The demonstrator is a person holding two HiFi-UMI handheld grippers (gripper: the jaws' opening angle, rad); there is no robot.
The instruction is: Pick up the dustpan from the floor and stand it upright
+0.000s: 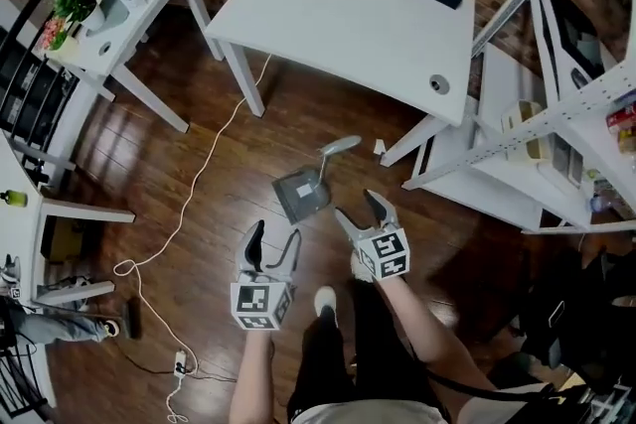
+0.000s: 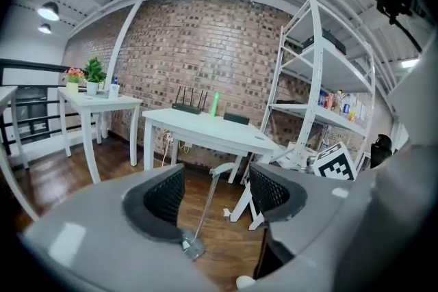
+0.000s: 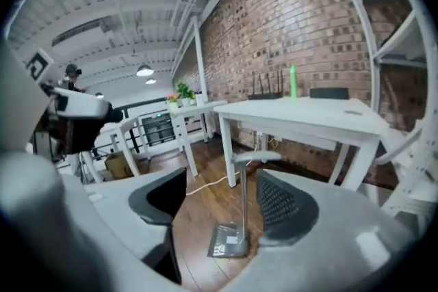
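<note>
The grey dustpan (image 1: 302, 192) stands upright on the wooden floor, pan down and its long handle (image 1: 338, 146) rising toward the white table. My left gripper (image 1: 274, 238) hangs open just short of it, lower left in the head view. My right gripper (image 1: 360, 209) is open too, beside the pan on its right. Neither touches it. The left gripper view shows the dustpan (image 2: 194, 247) on the floor beyond the open left gripper (image 2: 215, 195). In the right gripper view the dustpan (image 3: 229, 241) stands free past the open right gripper (image 3: 219, 205).
A white table (image 1: 348, 25) stands behind the dustpan, with a leg (image 1: 243, 79) to its left. A smaller white table (image 1: 129, 25) is at the far left. A white cable (image 1: 199, 184) snakes over the floor. A metal shelf rack (image 1: 527, 114) fills the right. The person's shoe (image 1: 325, 301) is below the grippers.
</note>
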